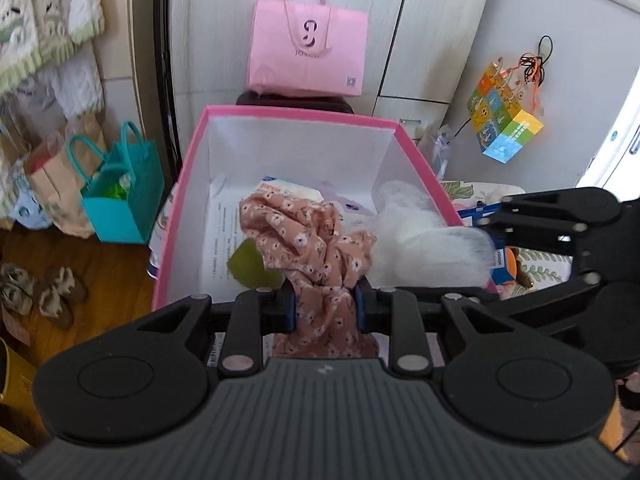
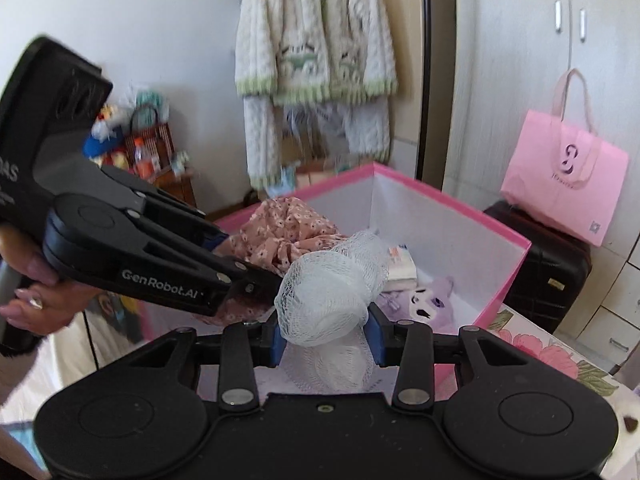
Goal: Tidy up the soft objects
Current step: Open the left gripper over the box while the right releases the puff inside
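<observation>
My left gripper [image 1: 325, 303] is shut on a pink floral cloth [image 1: 308, 236] and holds it over the near edge of a pink-rimmed white box [image 1: 296, 114]. My right gripper [image 2: 326, 336] is shut on a white mesh bundle [image 2: 328, 288] and holds it over the same box [image 2: 452, 196]. The floral cloth [image 2: 284, 228] and the left gripper's body [image 2: 132, 248] show at the left of the right wrist view. The mesh bundle [image 1: 420, 232] shows at the right of the left wrist view. Inside the box lie a purple plush toy [image 2: 428, 300], a wipes pack [image 1: 286, 190] and papers.
A pink tote bag [image 1: 306, 52] stands on a dark suitcase [image 2: 548, 264] behind the box. Teal [image 1: 124, 196] and paper bags stand on the wooden floor at left, with slippers [image 1: 40, 288]. A floral-covered surface [image 2: 560, 356] lies right of the box. A knitted sweater [image 2: 316, 40] hangs behind.
</observation>
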Available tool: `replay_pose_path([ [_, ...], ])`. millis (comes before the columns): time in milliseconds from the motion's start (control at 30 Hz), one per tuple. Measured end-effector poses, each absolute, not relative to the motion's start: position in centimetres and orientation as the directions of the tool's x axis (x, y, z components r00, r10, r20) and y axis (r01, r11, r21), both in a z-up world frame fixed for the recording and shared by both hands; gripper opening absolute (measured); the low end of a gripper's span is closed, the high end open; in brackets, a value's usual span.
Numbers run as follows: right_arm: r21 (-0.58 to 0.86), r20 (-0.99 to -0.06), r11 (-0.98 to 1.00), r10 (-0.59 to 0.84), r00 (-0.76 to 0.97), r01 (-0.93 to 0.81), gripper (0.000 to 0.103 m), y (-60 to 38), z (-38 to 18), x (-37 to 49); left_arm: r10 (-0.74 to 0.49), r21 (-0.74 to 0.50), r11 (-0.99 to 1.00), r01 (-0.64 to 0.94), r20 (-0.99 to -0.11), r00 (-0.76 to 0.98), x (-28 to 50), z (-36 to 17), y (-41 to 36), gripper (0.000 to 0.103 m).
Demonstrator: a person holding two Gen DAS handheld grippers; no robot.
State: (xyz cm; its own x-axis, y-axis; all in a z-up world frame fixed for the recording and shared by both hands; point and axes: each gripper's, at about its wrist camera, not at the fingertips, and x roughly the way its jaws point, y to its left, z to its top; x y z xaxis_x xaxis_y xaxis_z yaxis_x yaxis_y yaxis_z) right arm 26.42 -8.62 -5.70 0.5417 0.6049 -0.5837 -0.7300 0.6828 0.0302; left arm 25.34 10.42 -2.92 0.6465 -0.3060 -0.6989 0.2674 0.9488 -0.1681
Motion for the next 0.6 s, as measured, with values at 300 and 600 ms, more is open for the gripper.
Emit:
replay_pose_path([
  [300, -0.004, -0.632, 0.65, 0.587, 0.506, -0.76, 0.05, -8.0, -7.5, 28.7, -0.266, -0.15, 0.962, 0.23, -0.719, 0.642, 27.2, -4.4, 10.0, 0.037],
  [600, -0.096, -0.594, 0.681, 0.546, 0.591, -0.726, 0.072, -8.2, -7.2, 27.1, -0.206, -0.065, 0.974, 0.216, -0.653, 0.729, 25.0, -2.7, 10.5, 0.058],
])
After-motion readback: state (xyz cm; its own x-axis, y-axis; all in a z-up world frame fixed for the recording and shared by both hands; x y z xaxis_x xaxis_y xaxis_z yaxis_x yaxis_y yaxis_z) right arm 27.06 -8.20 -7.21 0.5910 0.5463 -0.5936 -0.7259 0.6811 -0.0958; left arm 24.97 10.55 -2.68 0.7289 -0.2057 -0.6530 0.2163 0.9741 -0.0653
